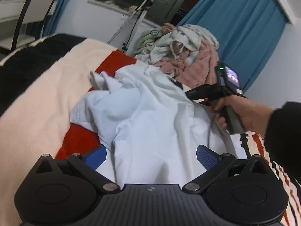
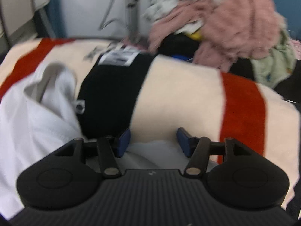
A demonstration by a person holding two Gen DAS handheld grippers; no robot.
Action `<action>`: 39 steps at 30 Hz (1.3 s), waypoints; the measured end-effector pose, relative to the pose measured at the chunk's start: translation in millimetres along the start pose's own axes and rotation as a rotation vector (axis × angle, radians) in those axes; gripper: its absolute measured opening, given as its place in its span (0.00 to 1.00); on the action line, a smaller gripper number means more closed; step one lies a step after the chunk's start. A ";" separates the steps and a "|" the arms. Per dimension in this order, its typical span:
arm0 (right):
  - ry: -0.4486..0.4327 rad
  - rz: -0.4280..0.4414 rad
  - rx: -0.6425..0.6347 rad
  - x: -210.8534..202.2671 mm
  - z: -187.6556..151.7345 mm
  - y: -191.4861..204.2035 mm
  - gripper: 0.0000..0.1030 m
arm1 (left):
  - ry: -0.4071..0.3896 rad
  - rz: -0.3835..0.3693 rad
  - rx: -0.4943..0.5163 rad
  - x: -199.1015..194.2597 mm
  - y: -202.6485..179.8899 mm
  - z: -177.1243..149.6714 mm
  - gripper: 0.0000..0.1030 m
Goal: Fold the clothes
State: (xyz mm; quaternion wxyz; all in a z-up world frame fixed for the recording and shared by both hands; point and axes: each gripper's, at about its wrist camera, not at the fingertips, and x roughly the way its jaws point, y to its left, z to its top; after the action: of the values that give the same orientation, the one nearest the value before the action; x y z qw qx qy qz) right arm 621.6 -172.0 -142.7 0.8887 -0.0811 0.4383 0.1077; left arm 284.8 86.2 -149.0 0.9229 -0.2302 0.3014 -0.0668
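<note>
A crumpled white garment [image 1: 150, 116] lies on a cream, red and black blanket [image 1: 47, 98]. My left gripper [image 1: 151, 157] is open just above the garment's near part, and the cloth runs between its blue pads [image 1: 96, 157]. In this view a hand [image 1: 248, 114] holds the right gripper [image 1: 190, 94] at the garment's far right edge. The right wrist view is blurred. There the right gripper [image 2: 154, 141] stands open over the blanket [image 2: 178, 98], with an edge of the white garment [image 2: 33, 116] just under its fingers. Nothing is clamped.
A pile of pink, white and green clothes [image 1: 184, 52] sits at the far end of the bed; the pink heap [image 2: 235, 18] is close ahead of the right gripper. A black item with a white label [image 2: 111, 94] lies on the blanket. Blue curtains [image 1: 244, 30] hang behind.
</note>
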 end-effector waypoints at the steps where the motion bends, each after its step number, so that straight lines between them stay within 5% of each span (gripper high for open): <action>1: 0.010 0.023 -0.013 0.0 -1.0 0.1 0.57 | 0.000 -0.008 -0.010 4.0 2.8 0.8 1.00; 3: 0.032 0.113 0.004 -9.3 0.0 -6.7 0.55 | -0.001 -0.023 -0.030 11.9 8.3 2.5 1.00; 9: 0.099 0.225 -0.138 -26.2 -12.0 2.6 0.12 | 0.000 -0.035 -0.094 13.9 18.4 7.1 1.00; 11: 0.044 0.141 -0.174 -33.6 -7.9 13.9 0.09 | -0.001 -0.025 -0.092 10.7 18.0 7.3 1.00; 17: -0.333 -0.115 0.087 -80.3 12.7 -21.7 0.07 | -0.028 0.009 -0.079 2.4 16.3 8.7 1.00; 21: -0.350 -0.244 0.253 -68.6 -1.8 -58.1 0.08 | -0.043 0.026 -0.073 0.3 18.8 9.2 1.00; 24: -0.338 -0.262 0.334 -60.6 -19.4 -71.6 0.14 | -0.049 0.058 -0.050 0.5 20.4 9.7 1.00; 26: -0.346 -0.256 0.360 -63.4 -31.2 -73.8 0.41 | -0.058 0.071 -0.042 0.5 21.9 11.4 1.00; 27: -0.357 -0.251 0.344 -68.0 -36.1 -70.1 0.66 | -0.063 0.072 -0.034 -2.0 21.2 12.2 1.00; 28: -0.383 -0.244 0.326 -75.2 -41.6 -64.9 0.79 | -0.069 0.073 -0.027 -4.7 20.3 13.0 1.00; 34: -0.490 -0.178 0.237 -144.0 -87.5 -25.6 0.80 | -0.103 0.081 0.019 -20.7 15.3 17.5 1.00; 39: -0.556 -0.099 0.280 -223.2 -161.2 11.7 0.80 | -0.134 0.084 0.064 -37.4 8.8 20.3 1.00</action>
State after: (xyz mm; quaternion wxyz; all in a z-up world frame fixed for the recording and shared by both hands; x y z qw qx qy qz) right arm 363.5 -226.0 -62.7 0.9811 0.0535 0.1847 0.0207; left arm 266.3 111.7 -118.9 0.9498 -0.1918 0.2463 -0.0220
